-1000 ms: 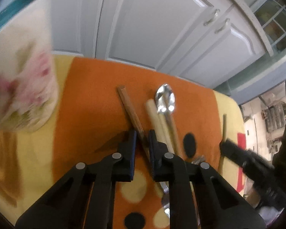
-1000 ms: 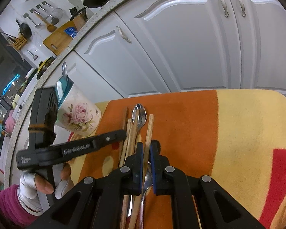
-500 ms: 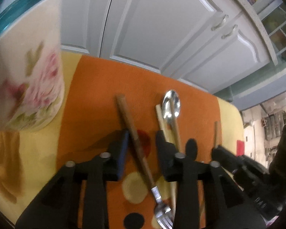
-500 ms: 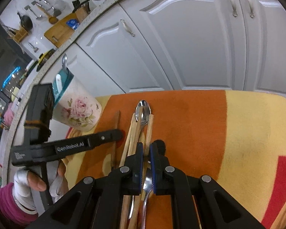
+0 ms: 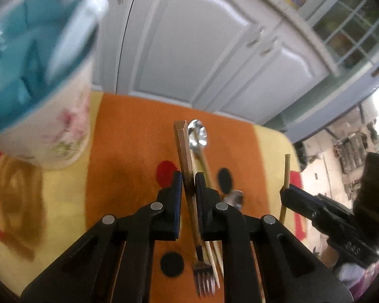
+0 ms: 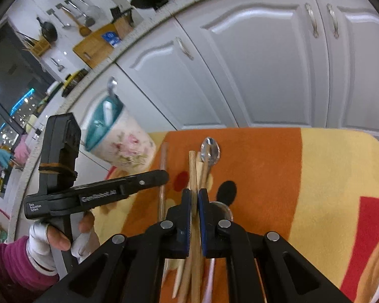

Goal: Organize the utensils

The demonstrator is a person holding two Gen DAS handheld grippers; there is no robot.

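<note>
My left gripper (image 5: 188,181) is shut on a wooden-handled fork (image 5: 185,156) and holds it lifted above the cloth, tines (image 5: 203,279) hanging toward me. In the right wrist view the left gripper (image 6: 161,176) holds the fork (image 6: 163,159) left of the pile. My right gripper (image 6: 194,197) is shut on a wooden chopstick (image 6: 193,171). A metal spoon (image 6: 209,151) and more chopsticks lie on the cloth under it. The spoon (image 5: 197,133) also shows in the left view. A floral holder (image 5: 38,96) with a teal inside stands at the left, utensils in it.
An orange and yellow cloth (image 6: 265,171) covers the small table. White cabinet doors (image 6: 265,63) stand right behind it. The holder (image 6: 118,141) stands at the table's far left corner. The right gripper (image 5: 315,209) shows at the left view's right edge, with a chopstick (image 5: 286,174).
My left gripper opened, then shut on the fork and lifted it off the cloth toward the holder. My right gripper rose slightly with its chopstick.
</note>
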